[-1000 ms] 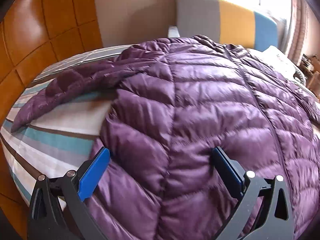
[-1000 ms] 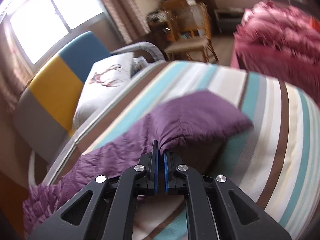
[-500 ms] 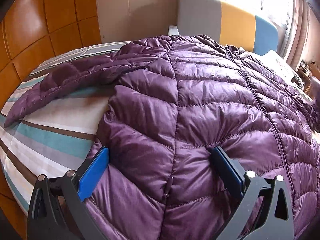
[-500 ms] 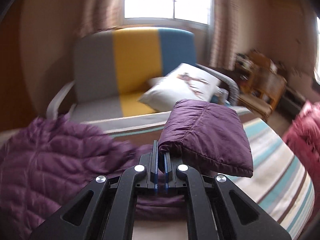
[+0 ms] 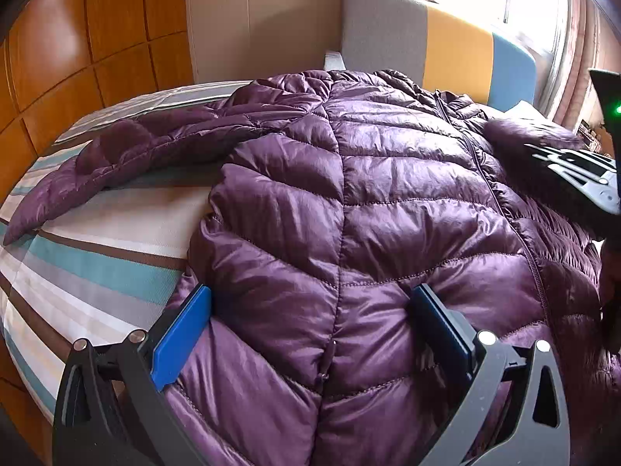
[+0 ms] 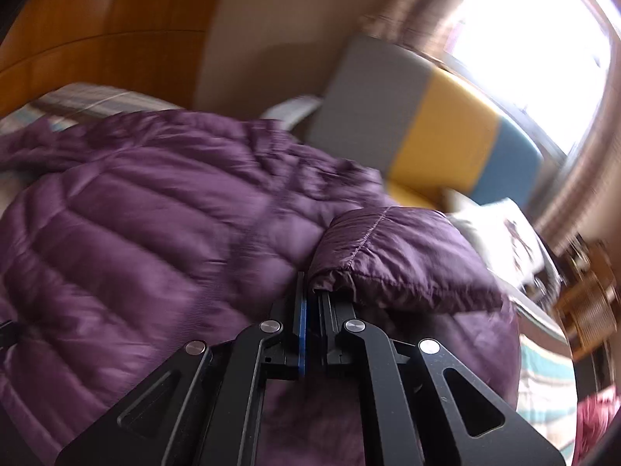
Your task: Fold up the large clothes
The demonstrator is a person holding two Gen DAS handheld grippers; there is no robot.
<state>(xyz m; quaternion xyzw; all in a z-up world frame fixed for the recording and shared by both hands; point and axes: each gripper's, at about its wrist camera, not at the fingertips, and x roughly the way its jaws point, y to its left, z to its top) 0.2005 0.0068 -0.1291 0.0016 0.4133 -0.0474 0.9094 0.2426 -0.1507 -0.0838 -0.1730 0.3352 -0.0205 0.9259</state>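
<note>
A purple quilted puffer jacket [image 5: 349,209] lies spread on a striped bed [image 5: 97,268], zip side up, with one sleeve [image 5: 128,155] stretched out to the left. My left gripper [image 5: 310,330] stands wide open at the jacket's lower part, with the padded fabric bulging between its blue pads [image 5: 182,334]. My right gripper [image 6: 310,299] is shut on the cuff of the other sleeve [image 6: 396,256] and holds it above the jacket body [image 6: 155,233]. In the left wrist view the right gripper [image 5: 582,171] shows at the right edge with that sleeve.
A grey, yellow and blue armchair [image 5: 446,42] with a white cushion [image 6: 500,225] stands beyond the bed, under a bright window [image 6: 543,50]. Wooden wall panels [image 5: 77,58] line the left side. Wicker furniture [image 6: 590,299] and pink bedding [image 6: 594,419] are at the right.
My right gripper has swung with the sleeve cuff from over the bare striped bed to above the jacket body, and it now shows in the left wrist view. The left gripper stayed put.
</note>
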